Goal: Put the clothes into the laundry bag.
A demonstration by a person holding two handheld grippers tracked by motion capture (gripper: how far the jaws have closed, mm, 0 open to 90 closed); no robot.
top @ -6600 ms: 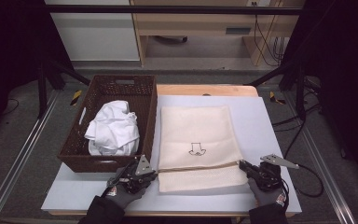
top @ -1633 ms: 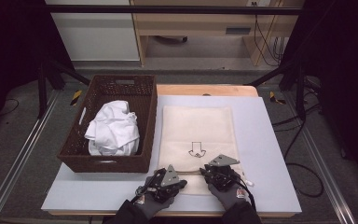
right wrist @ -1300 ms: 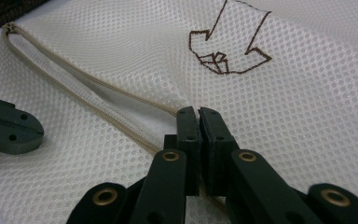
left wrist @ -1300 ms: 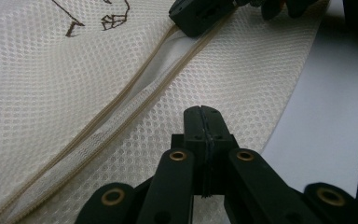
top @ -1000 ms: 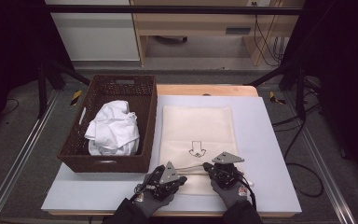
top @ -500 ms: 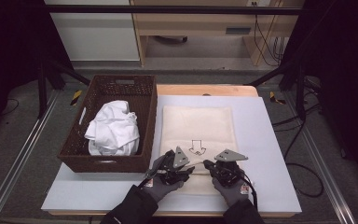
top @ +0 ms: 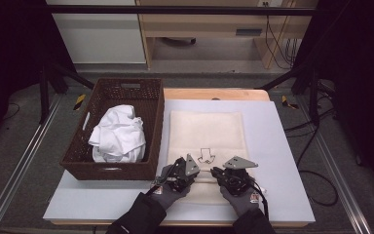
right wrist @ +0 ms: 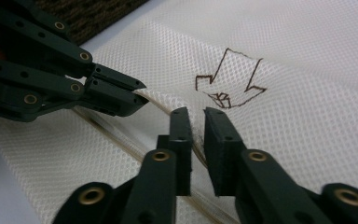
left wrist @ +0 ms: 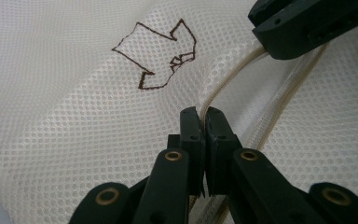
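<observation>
Both hands have moved forward and inward since the earlier pictures, from the near corners of the mesh bag (top: 207, 146) to its middle, just below the printed arrow (top: 205, 155).

From above, a dark woven basket (top: 108, 168) sits on the left of the white table (top: 282, 161), with a crumpled white cloth (top: 118, 134) inside. The cream mesh bag lies flat to the right of the basket, its edge just beside the basket wall. The left claw (top: 195, 171) and right claw (top: 213, 171) meet near each other on the bag's near part, held by gloved hands.

The left claw's own camera shows what the overhead view cannot: the left claw (left wrist: 203, 116) is closed tight on a raised fold of mesh along the zipper (left wrist: 279, 93), with the brown arrow (left wrist: 161, 58) beyond it and the other claw at the upper right.

The right claw's camera shows the right claw (right wrist: 196, 116) with a narrow gap between its jaws, straddling the zipper line (right wrist: 121, 140) without clearly clamping it. The left claw (right wrist: 137, 95) pinches the mesh at left, and the basket (right wrist: 98, 14) fills the top left corner.
</observation>
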